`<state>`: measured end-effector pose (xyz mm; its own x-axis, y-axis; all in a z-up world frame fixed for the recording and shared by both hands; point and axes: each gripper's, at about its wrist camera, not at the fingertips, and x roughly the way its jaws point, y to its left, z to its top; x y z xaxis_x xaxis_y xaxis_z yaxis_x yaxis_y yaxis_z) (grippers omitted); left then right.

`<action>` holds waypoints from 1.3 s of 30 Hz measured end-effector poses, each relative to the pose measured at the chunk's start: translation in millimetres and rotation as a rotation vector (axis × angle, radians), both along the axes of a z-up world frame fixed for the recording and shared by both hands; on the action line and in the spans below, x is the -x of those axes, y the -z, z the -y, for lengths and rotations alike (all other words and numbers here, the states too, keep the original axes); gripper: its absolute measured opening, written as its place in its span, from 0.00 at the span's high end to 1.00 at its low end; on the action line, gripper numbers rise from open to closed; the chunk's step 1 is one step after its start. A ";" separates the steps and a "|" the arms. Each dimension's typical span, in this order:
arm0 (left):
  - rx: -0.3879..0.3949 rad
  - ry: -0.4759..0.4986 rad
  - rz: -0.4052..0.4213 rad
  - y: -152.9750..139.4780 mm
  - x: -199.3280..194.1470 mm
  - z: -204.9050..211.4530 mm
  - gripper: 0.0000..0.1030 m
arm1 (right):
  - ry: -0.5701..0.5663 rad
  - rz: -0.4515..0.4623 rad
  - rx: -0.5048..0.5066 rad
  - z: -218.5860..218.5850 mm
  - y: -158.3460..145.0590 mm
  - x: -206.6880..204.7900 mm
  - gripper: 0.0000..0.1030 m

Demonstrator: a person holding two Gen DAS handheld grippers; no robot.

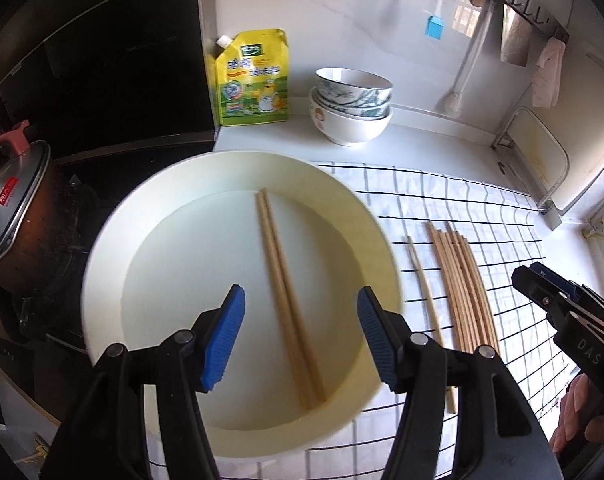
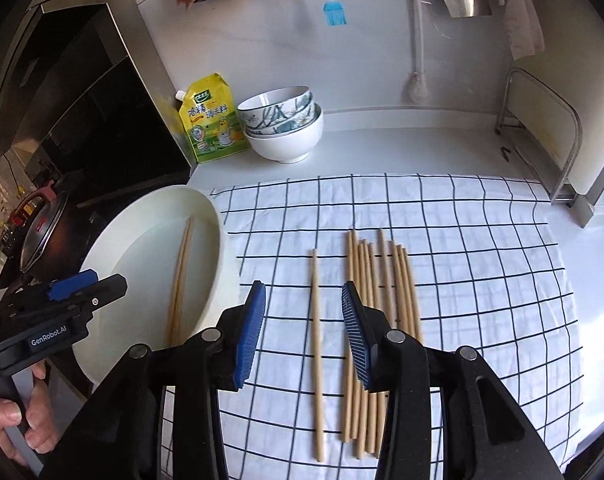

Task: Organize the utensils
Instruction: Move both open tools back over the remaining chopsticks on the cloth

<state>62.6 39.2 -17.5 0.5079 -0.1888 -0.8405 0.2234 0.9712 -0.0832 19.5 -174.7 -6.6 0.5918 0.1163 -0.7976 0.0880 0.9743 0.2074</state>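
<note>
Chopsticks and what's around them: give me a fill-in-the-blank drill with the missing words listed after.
1. The white basin holds ____ chopsticks.
2. The single chopstick lies on the checked ____.
3. That single chopstick lies between the basin and the ____ of chopsticks.
4. The yellow pouch stands beside the stacked ____.

Missing words: two; cloth; bundle; bowls

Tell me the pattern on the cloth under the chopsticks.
White cloth with a dark grid; clearest in the right wrist view.
</note>
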 end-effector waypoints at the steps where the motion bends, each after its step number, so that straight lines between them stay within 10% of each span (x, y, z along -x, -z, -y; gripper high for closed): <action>1: 0.004 0.005 -0.003 0.8 2.0 6.8 0.43 | 0.006 -0.007 0.001 7.6 2.1 2.7 0.63; 15: 0.004 0.081 -0.045 21.5 35.3 98.9 0.37 | 0.066 -0.113 0.048 95.1 51.7 36.3 0.61; 39: -0.073 0.018 -0.125 88.0 48.9 134.3 0.28 | -0.059 -0.165 0.072 90.7 120.8 26.0 0.58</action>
<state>13.7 -95.1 -105.5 0.3957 -0.1324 -0.9088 0.2329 0.9717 -0.0402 -6.4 -265.4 -127.3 0.4457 0.0865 -0.8910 0.0573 0.9905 0.1248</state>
